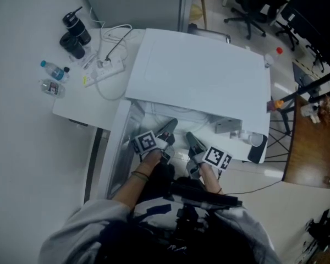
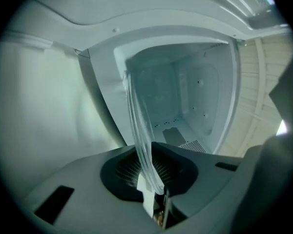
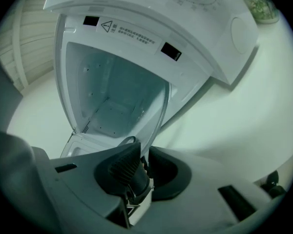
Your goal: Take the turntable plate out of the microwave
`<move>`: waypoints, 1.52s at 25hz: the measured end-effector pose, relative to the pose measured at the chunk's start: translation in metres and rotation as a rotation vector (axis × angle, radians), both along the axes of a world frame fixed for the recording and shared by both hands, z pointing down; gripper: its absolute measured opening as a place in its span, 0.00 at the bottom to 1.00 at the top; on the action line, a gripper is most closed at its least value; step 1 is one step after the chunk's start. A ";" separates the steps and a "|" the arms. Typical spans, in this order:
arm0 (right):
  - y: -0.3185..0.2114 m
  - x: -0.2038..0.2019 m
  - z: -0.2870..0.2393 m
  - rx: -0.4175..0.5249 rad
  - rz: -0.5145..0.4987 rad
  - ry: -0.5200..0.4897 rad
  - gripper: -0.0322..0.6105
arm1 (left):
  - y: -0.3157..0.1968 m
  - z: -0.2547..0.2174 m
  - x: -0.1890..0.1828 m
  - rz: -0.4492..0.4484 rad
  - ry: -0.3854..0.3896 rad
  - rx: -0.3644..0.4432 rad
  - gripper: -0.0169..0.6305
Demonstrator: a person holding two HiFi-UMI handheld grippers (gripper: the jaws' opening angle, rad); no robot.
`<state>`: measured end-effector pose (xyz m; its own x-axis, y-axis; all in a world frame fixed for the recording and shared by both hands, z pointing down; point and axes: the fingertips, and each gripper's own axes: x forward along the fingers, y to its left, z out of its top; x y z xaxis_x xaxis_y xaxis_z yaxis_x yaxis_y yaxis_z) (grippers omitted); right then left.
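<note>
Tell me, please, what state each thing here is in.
microwave door: open.
glass turntable plate: clamped at its rim by both tongs, in front of the cavity.
left tongs: shut on the plate.
right tongs: shut on the plate.
water bottle: lying on its side.

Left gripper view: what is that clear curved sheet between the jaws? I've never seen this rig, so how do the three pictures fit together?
A person holds a two-jaw tool in each hand. The head view looks down from the person's head at the left gripper and right gripper, both at the open front of a white microwave. It sits on a white table, where water bottles and a power strip also lie. The other two pictures come from a camera riding on each gripper. The clear sheet is the glass turntable plate, seen edge-on. Both grippers' jaws are closed on its rim.
</note>
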<state>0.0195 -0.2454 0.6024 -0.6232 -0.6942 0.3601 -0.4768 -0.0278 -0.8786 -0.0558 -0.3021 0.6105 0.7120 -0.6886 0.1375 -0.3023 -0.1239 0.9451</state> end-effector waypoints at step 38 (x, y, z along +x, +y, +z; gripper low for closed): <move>-0.032 0.005 0.000 0.128 -0.099 -0.034 0.39 | 0.056 -0.038 0.003 0.002 0.139 0.067 0.09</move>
<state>0.0245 -0.2777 0.6029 -0.7013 -0.6674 0.2507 -0.4419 0.1310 -0.8874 -0.0527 -0.2465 0.5721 0.7224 -0.6914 -0.0089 -0.1685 -0.1885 0.9675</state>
